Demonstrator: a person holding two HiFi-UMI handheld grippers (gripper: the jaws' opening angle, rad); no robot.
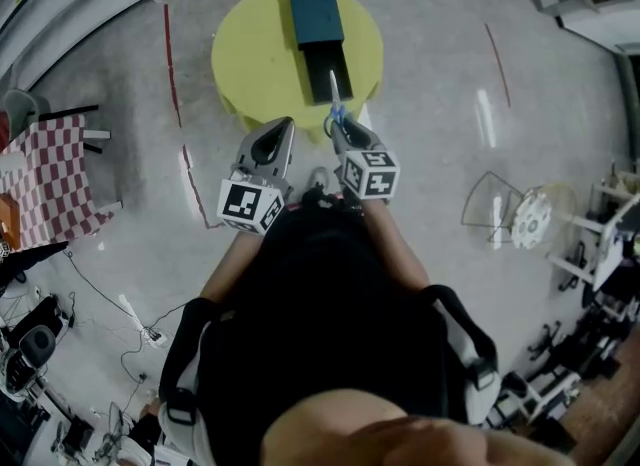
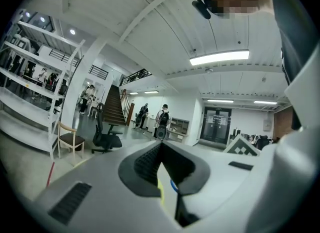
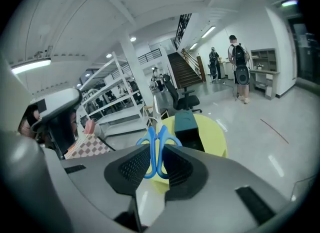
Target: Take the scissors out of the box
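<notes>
Gripping: right claw (image 3: 157, 151) is clamped on the blue handles of the scissors (image 3: 151, 144), with a pad against each loop from the side.
Scissors: blades together, pointing up and away from the claw. They are out of the box. From the head view the scissors (image 1: 335, 104) stick out ahead of the right claw (image 1: 340, 126), tip over the near end of the tray (image 1: 328, 69).
Left claw: the left claw (image 2: 161, 144) has its tips together with nothing between them. From above the left claw (image 1: 283, 126) sits beside the right one, apart from it.
Box: the box (image 1: 317, 14) is dark teal, with the black tray slid out toward the person.
Worktop: the worktop (image 1: 250, 54) is round and yellow and carries the box.
Surroundings: pale polished floor (image 1: 430, 84), checked cloth (image 1: 50, 174) at far left.
</notes>
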